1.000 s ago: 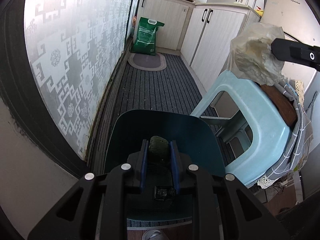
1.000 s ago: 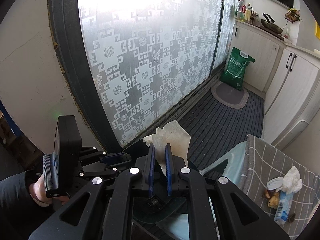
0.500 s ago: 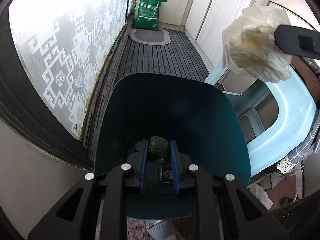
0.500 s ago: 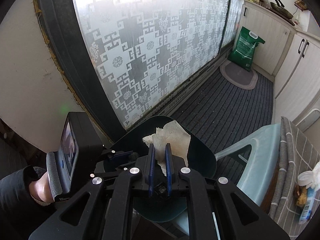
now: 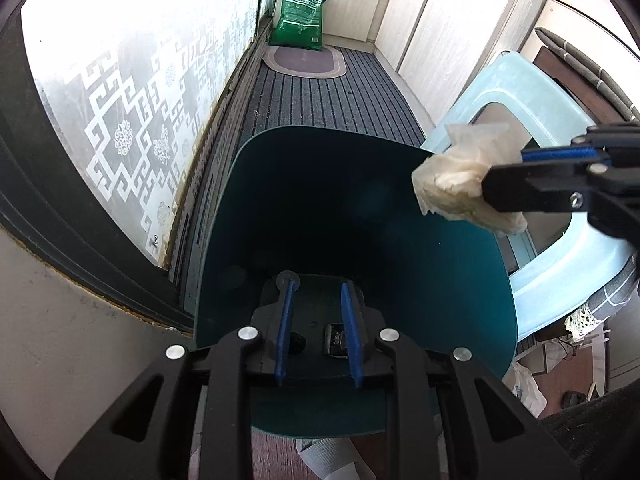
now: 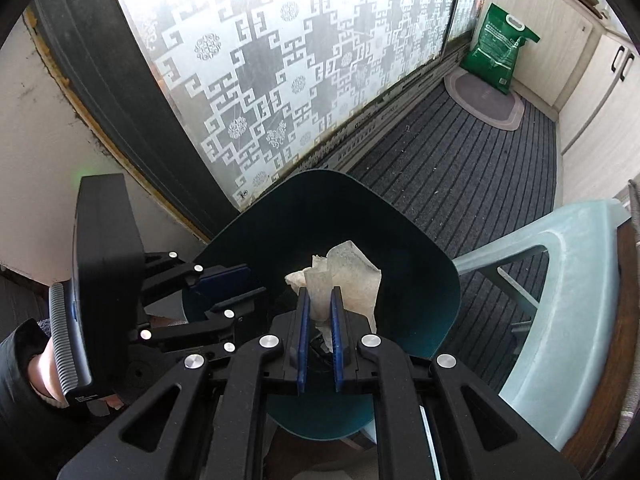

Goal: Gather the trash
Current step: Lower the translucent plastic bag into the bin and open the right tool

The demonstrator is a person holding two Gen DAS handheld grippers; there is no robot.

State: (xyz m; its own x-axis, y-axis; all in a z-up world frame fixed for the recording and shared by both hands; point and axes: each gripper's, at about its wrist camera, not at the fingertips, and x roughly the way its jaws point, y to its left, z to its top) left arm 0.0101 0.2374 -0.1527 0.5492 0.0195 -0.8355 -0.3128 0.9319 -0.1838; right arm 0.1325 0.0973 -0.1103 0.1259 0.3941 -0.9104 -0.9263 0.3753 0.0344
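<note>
A dark teal trash bin (image 5: 304, 184) stands on the floor below both grippers; it also shows in the right wrist view (image 6: 424, 280). My left gripper (image 5: 318, 292) hangs over the bin's mouth, open and empty. My right gripper (image 6: 320, 300) is shut on a crumpled white tissue (image 6: 348, 276) and holds it above the bin. In the left wrist view the tissue (image 5: 460, 176) hangs at the bin's right rim. The bin's inside is dark; I cannot see its contents.
A pale blue plastic stool (image 5: 532, 92) stands right of the bin, also in the right wrist view (image 6: 568, 280). A frosted patterned glass door (image 6: 280, 60) runs along the left. A green bag (image 5: 302, 12) and white cabinets (image 5: 448, 20) stand at the far end of the striped mat (image 5: 320, 100).
My left gripper has opened; the dark green item it held is gone from between its fingers. Both grippers moved over the bin. The right gripper brought the tissue down to the bin's rim.
</note>
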